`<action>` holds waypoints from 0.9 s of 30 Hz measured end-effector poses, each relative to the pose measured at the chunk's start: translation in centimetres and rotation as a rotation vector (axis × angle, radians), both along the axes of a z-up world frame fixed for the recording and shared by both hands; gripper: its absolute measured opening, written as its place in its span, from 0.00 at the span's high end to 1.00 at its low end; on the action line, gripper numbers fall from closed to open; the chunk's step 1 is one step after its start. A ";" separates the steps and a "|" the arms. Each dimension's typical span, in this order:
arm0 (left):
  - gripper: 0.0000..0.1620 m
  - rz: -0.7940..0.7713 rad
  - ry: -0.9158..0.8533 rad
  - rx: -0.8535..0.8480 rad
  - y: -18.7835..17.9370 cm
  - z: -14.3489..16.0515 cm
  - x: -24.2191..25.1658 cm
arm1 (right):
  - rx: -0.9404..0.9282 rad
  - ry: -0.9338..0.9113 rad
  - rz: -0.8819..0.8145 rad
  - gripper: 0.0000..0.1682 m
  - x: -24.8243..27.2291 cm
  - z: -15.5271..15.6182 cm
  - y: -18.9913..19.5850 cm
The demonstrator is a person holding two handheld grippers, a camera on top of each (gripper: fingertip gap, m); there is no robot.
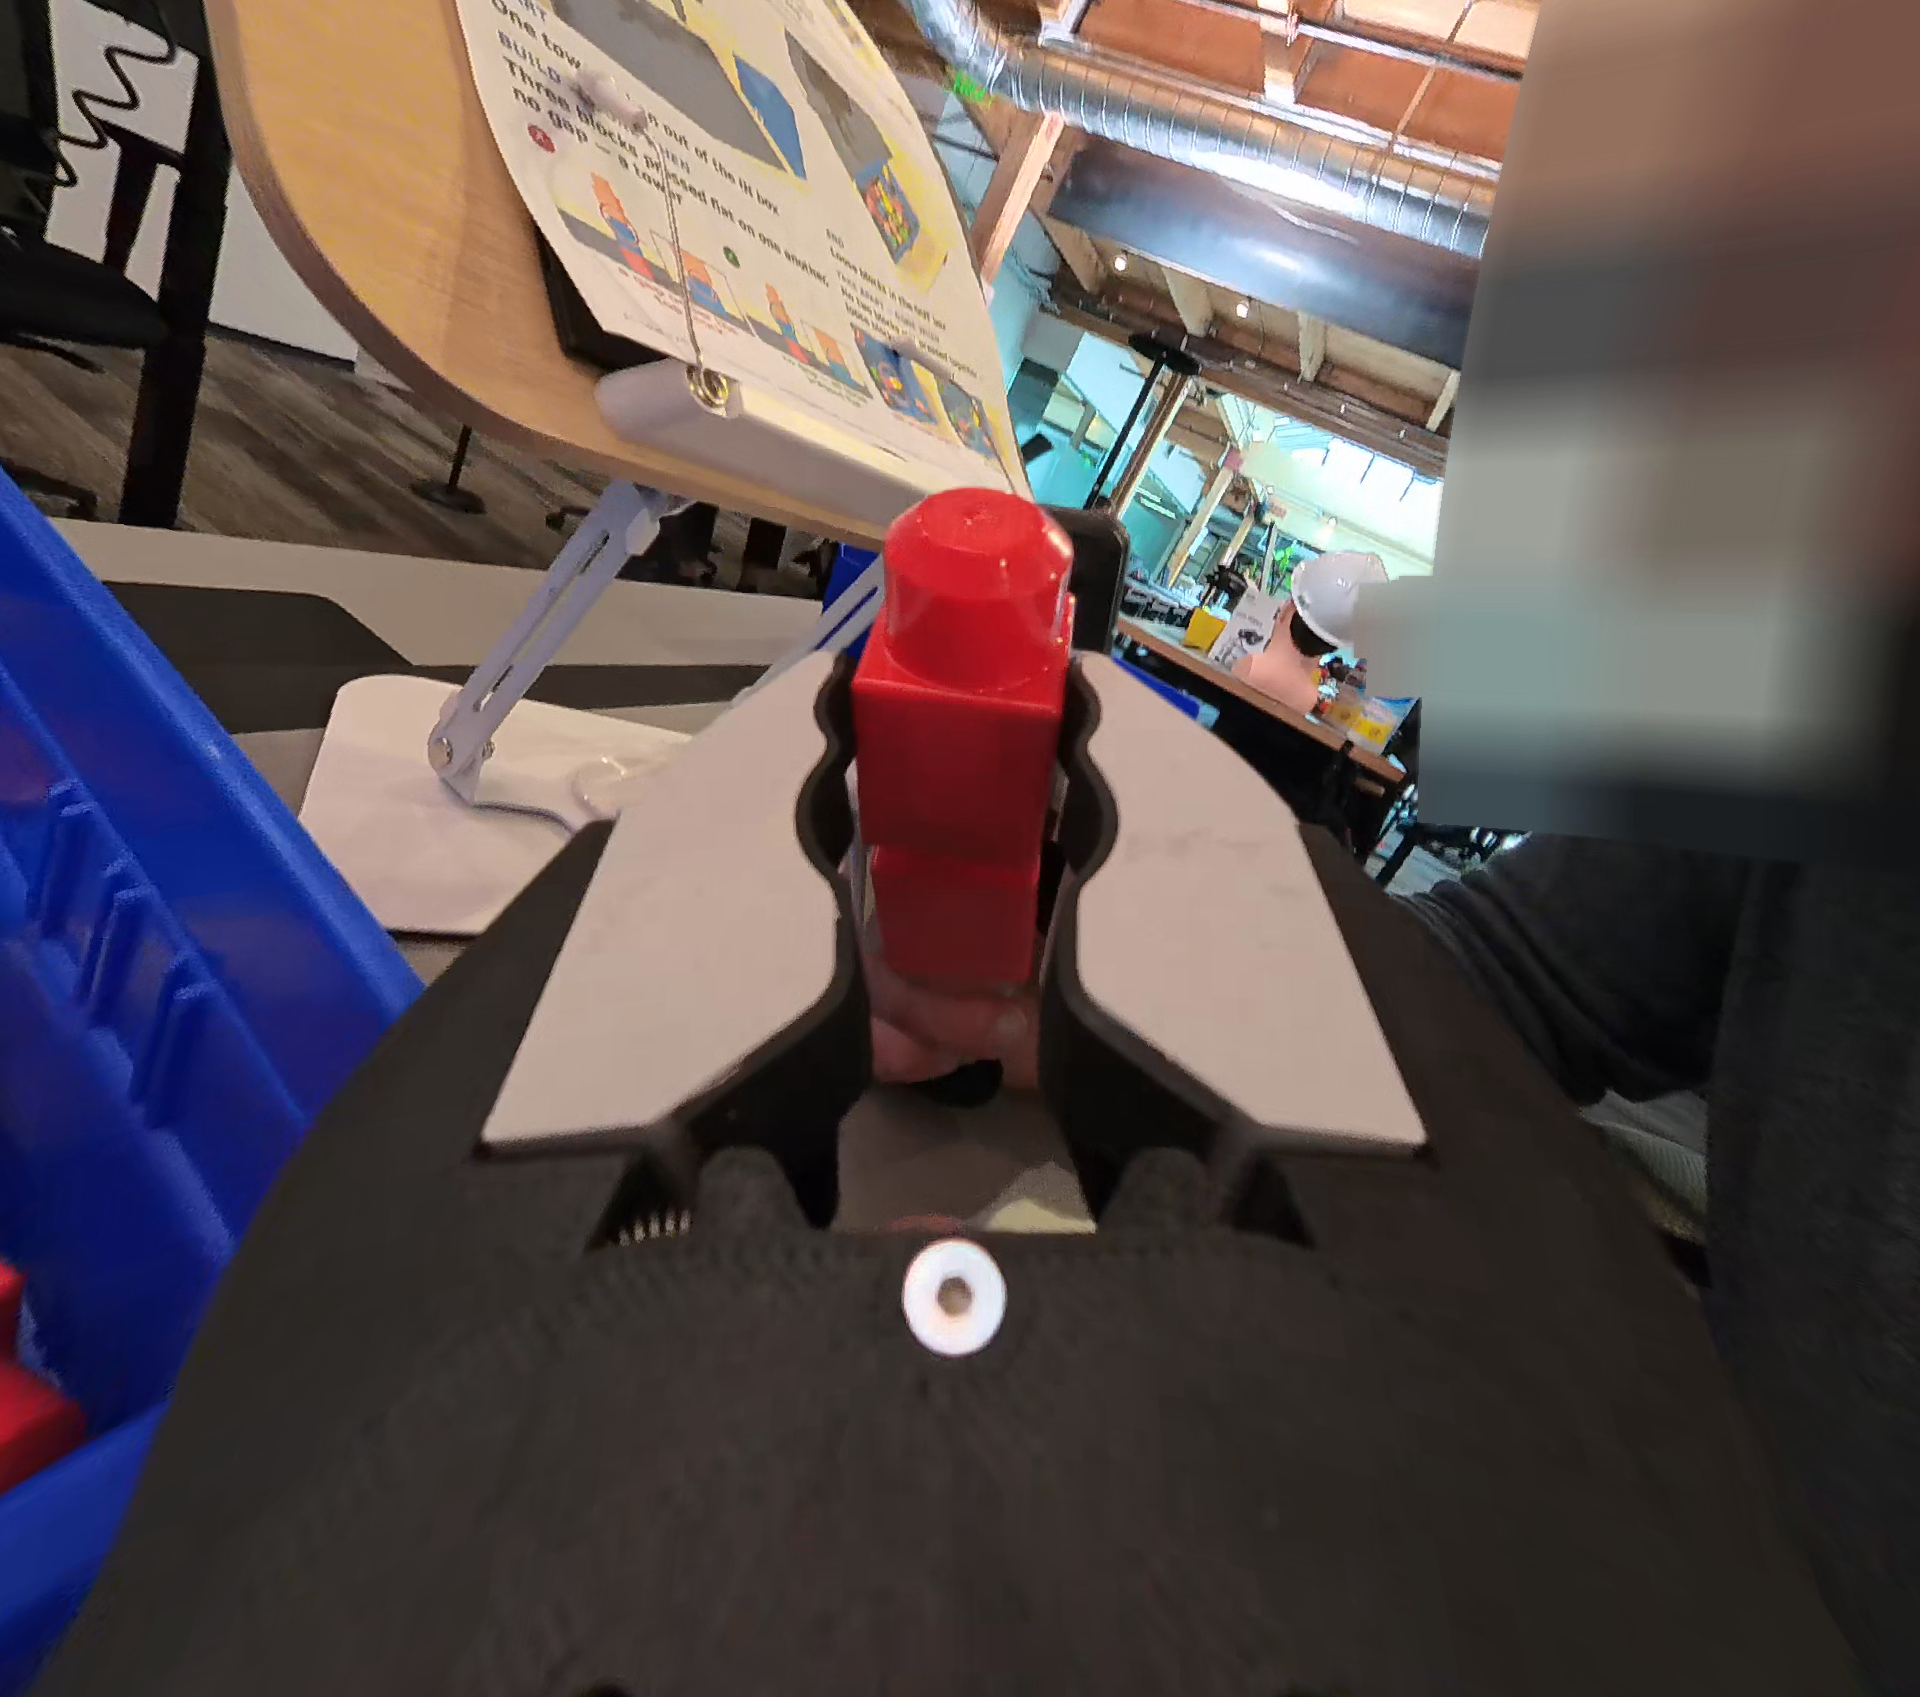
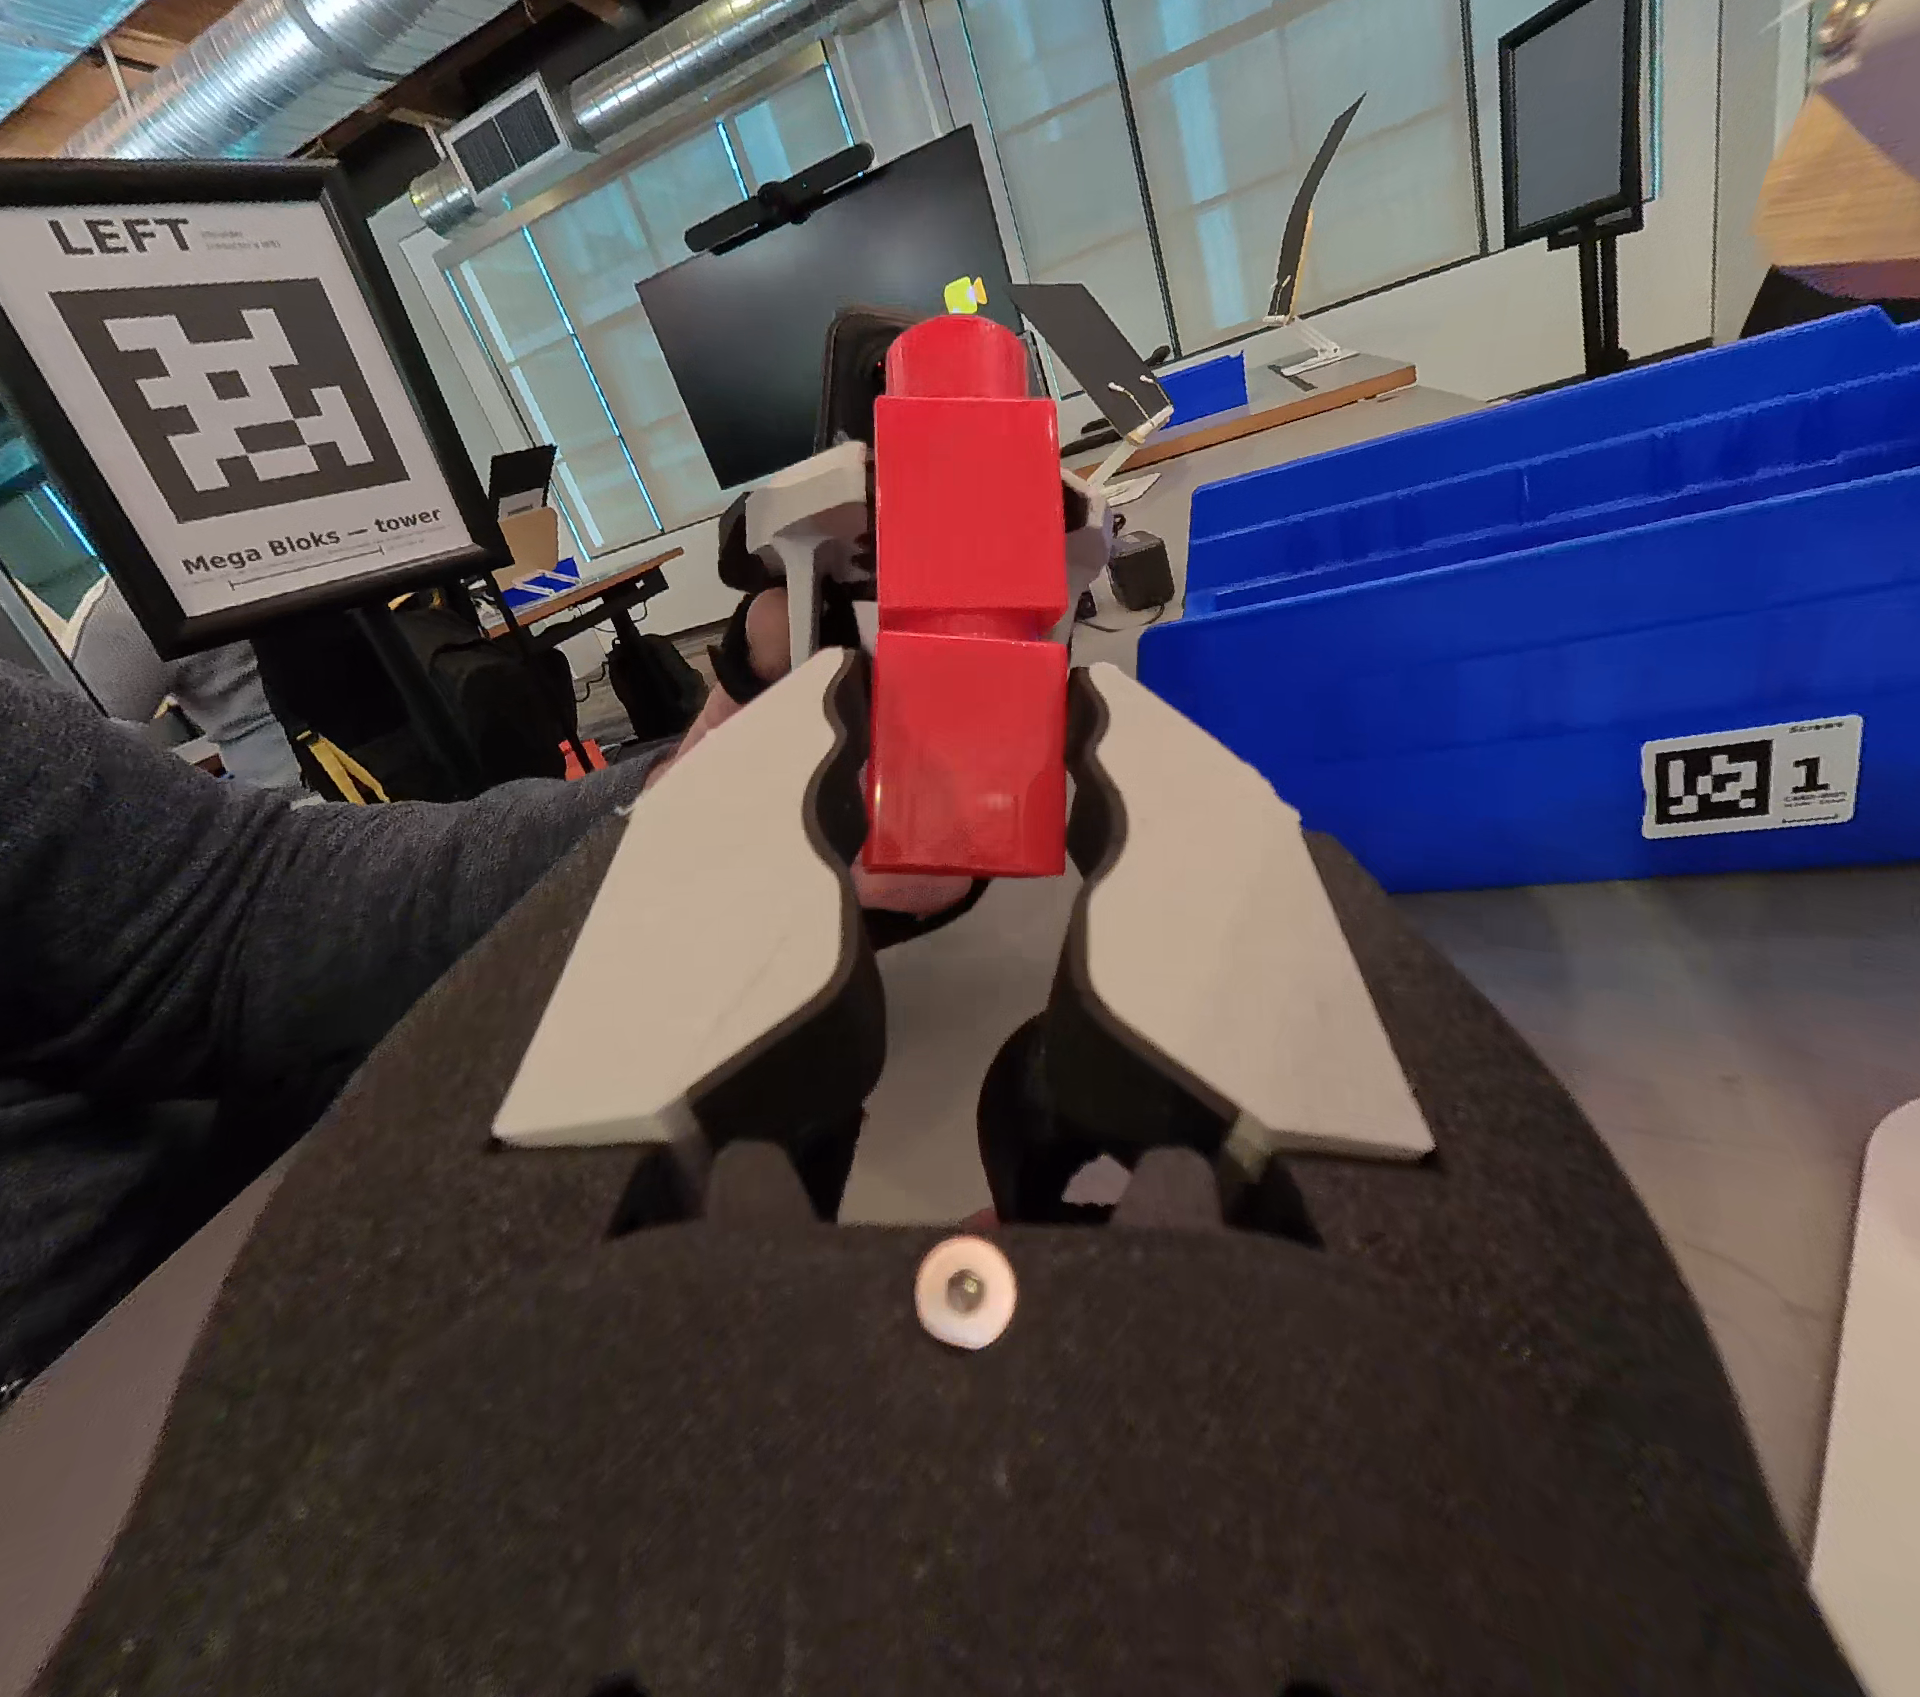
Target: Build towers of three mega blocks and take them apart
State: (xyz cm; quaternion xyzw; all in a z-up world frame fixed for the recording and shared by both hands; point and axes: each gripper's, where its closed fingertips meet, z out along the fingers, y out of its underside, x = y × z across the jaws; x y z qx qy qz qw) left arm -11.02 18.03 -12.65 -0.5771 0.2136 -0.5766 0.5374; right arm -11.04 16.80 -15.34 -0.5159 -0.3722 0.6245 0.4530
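We're losing the whole right side of the left wrist view to a mosaic patch. The blue bin (image 1: 156,972) is getting cropped by the left edge, contents mostly unseen. In the right wrist view, the left claw (image 2: 935,546) is hiding behind the red blocks (image 2: 966,598).

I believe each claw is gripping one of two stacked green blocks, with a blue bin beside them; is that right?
Not quite: the blocks are red, not green. The right wrist view shows the right claw closed on the lower red block and the left claw on the upper red block, with the blue bin beside them.
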 end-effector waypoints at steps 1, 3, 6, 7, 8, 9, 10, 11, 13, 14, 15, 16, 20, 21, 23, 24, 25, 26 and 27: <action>0.77 0.004 -0.018 -0.004 0.1 0.0 0.1 | -0.001 0.002 -0.004 0.79 0.0 0.0 0.0; 0.77 0.018 -0.041 -0.001 0.2 0.1 0.2 | -0.007 0.012 -0.011 0.79 0.2 0.1 0.2; 0.77 0.010 -0.005 -0.007 0.3 -0.1 0.4 | -0.010 0.011 -0.017 0.79 0.3 0.1 0.3; 0.77 0.003 0.018 0.004 0.2 -0.2 0.4 | -0.005 0.006 -0.014 0.79 0.2 0.1 0.2; 0.77 -0.006 0.038 0.010 0.1 -0.2 0.4 | 0.002 0.000 -0.013 0.79 0.1 0.0 0.1; 0.77 -0.019 0.053 0.006 0.0 -0.3 0.3 | 0.005 -0.004 -0.013 0.79 0.1 0.0 0.1; 0.77 -0.032 0.056 0.002 -0.1 -0.4 0.3 | 0.006 -0.006 -0.013 0.79 0.1 0.0 0.1; 0.77 -0.043 0.058 0.002 -0.1 -0.5 0.3 | 0.008 -0.009 -0.011 0.79 0.0 -0.1 0.0; 0.77 -0.054 0.073 0.010 -0.3 -0.7 0.3 | 0.012 -0.013 -0.007 0.79 0.0 -0.1 -0.1; 0.77 -0.056 0.084 0.014 -0.3 -0.7 0.2 | 0.013 -0.013 -0.005 0.79 0.0 -0.1 -0.1; 0.77 -0.058 0.091 0.016 -0.4 -0.7 0.2 | 0.014 -0.012 -0.005 0.79 0.0 -0.1 -0.1; 0.77 -0.059 0.096 0.018 -0.4 -0.8 0.2 | 0.014 -0.012 -0.004 0.79 0.0 -0.1 -0.1; 0.77 -0.069 0.110 0.006 -0.5 -1.2 0.3 | 0.011 -0.001 -0.012 0.79 0.2 0.1 0.1; 0.77 -0.073 0.118 -0.003 -0.5 -1.4 0.3 | 0.011 0.003 -0.016 0.79 0.2 0.1 0.1; 0.77 -0.091 0.147 -0.017 -0.7 -2.0 0.4 | 0.002 0.023 -0.020 0.79 0.5 0.3 0.4; 0.77 -0.104 0.177 -0.027 -0.9 -2.6 0.6 | -0.005 0.036 -0.022 0.79 0.7 0.5 0.5; 0.77 -0.121 0.206 -0.033 -1.1 -3.2 0.9 | -0.007 0.048 -0.022 0.79 0.8 0.7 0.6; 0.77 -0.138 0.227 -0.040 -1.4 -3.7 1.1 | -0.005 0.052 -0.018 0.79 0.9 0.8 0.6; 0.78 -0.137 0.234 -0.051 -1.4 -4.0 1.2 | 0.009 0.054 -0.006 0.86 1.0 0.8 0.4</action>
